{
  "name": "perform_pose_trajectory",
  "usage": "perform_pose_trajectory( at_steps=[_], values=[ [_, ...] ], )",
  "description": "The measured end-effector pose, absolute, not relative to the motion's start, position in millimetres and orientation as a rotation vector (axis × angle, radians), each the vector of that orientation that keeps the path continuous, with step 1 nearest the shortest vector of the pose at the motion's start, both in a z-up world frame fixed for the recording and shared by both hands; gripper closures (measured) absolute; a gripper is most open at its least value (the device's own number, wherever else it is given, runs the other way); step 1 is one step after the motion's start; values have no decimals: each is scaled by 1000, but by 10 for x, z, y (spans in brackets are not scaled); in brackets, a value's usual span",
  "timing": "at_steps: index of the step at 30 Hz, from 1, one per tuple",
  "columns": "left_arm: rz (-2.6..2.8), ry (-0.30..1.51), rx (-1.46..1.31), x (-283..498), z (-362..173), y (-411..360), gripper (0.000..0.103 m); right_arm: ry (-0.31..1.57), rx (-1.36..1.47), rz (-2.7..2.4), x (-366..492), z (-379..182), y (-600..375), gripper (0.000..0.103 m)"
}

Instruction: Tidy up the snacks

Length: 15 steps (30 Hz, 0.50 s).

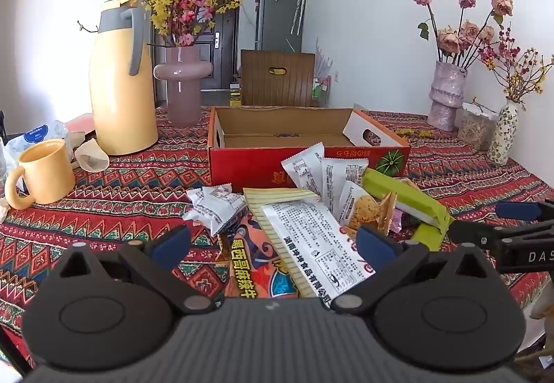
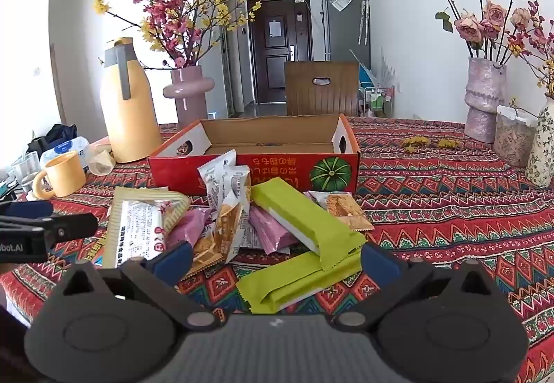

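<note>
A red cardboard box (image 2: 252,171), open on top and printed with a green pumpkin and upside-down characters, stands on the patterned worktop (image 2: 450,210). The snack pile (image 2: 242,220) lies just in front of the box: green packets (image 2: 304,227), pink ones (image 2: 270,234), and a white-labelled packet (image 1: 311,244) with fine Chinese print too small to read fully. The left claw (image 1: 273,241) hovers fully spread over the white-labelled packet, gripping nothing. The right claw (image 2: 277,255), lettered "DAS" in the left view, also stands wide, empty, above the green packets. A yellow mug (image 1: 45,175) sits left of the box.
</note>
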<state>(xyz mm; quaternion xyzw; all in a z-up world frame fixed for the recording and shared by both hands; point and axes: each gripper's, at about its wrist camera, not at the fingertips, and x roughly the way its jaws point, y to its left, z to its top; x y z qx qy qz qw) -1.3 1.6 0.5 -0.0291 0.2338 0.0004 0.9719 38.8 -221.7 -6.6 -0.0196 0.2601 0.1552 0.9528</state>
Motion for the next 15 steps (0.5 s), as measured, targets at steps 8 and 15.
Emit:
perform_pose_trajectory(
  at_steps=[8,15],
  values=[
    [3,498,-45,6,-65,-15,0,531,-34,317,384,-64,-2221,0],
    [5,498,-45,9,-20,4,0,532,-34,316,383,-64,-2226,0]
  ],
)
